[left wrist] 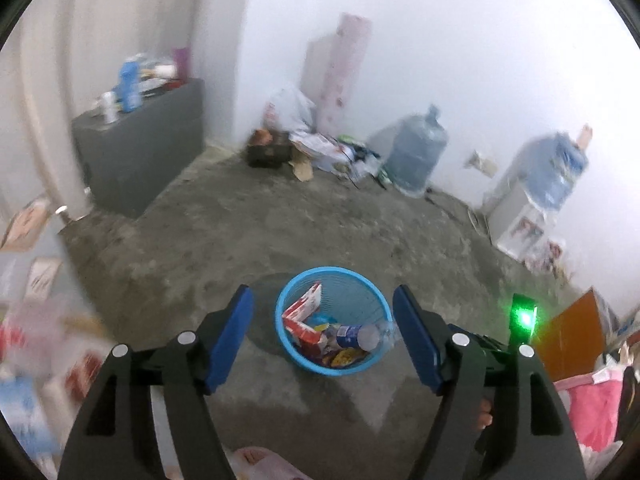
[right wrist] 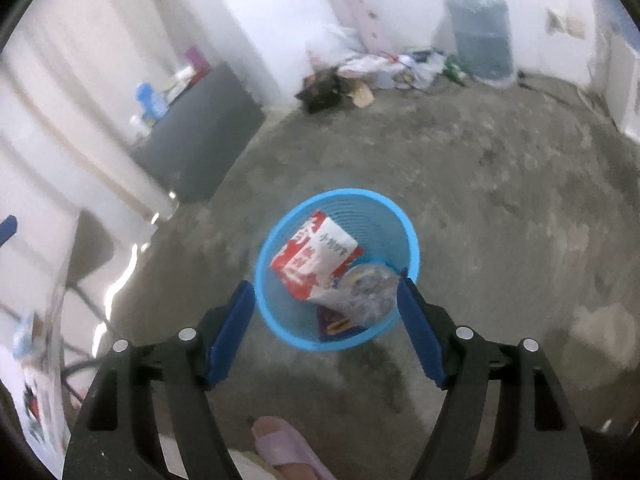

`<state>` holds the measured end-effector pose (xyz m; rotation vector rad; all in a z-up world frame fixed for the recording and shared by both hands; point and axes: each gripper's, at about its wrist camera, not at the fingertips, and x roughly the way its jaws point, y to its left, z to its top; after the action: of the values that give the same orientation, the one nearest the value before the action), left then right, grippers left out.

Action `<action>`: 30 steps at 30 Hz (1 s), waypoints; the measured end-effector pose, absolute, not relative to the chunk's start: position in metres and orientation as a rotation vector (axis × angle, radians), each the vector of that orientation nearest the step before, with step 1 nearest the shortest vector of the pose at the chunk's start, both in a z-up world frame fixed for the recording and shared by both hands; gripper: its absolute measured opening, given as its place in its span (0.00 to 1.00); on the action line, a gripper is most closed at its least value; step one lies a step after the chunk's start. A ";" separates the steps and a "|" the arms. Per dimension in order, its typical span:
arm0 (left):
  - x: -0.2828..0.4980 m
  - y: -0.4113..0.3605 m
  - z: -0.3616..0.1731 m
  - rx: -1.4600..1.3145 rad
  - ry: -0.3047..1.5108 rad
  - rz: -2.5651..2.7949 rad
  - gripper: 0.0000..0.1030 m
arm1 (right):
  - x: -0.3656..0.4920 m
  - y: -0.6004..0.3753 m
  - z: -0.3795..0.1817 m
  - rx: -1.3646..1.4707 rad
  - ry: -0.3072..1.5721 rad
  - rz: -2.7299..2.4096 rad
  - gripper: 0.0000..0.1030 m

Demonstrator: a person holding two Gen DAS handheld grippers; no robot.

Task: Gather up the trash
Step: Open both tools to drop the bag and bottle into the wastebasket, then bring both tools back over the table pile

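Observation:
A blue mesh waste basket (left wrist: 289,300) (right wrist: 404,224) stands on the grey concrete floor. Inside it lie a red and white carton (left wrist: 303,305) (right wrist: 316,254), a clear plastic bottle (left wrist: 362,335) (right wrist: 368,286) and some wrappers. My left gripper (left wrist: 322,340) hangs above and in front of the basket, blue pads wide apart, nothing between them. My right gripper (right wrist: 326,330) hovers over the basket's near rim, also open and empty.
A dark grey cabinet (left wrist: 140,148) (right wrist: 204,136) with bottles on top stands at the left. Rubbish is piled in the far corner (left wrist: 312,148) (right wrist: 372,68) beside a large water jug (left wrist: 416,152) (right wrist: 480,32). A foot in a pink slipper (right wrist: 288,452) is below the right gripper.

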<state>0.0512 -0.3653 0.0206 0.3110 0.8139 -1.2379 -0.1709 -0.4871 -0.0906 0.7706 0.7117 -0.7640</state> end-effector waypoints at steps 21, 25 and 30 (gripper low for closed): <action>0.117 -0.057 0.033 0.079 0.661 -0.714 0.68 | 0.003 -0.346 0.016 0.324 0.660 -0.155 0.68; 0.132 -0.037 0.030 0.037 0.663 -0.662 0.68 | 0.027 -0.316 0.023 0.268 0.685 -0.087 0.68; 0.151 -0.018 0.022 -0.014 0.674 -0.628 0.68 | 0.060 -0.297 0.026 0.263 0.704 -0.030 0.68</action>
<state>0.1506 -0.0175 0.0221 -0.0142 0.6738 -0.6277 0.0604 -0.2969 0.0258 0.2635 0.7041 -0.0302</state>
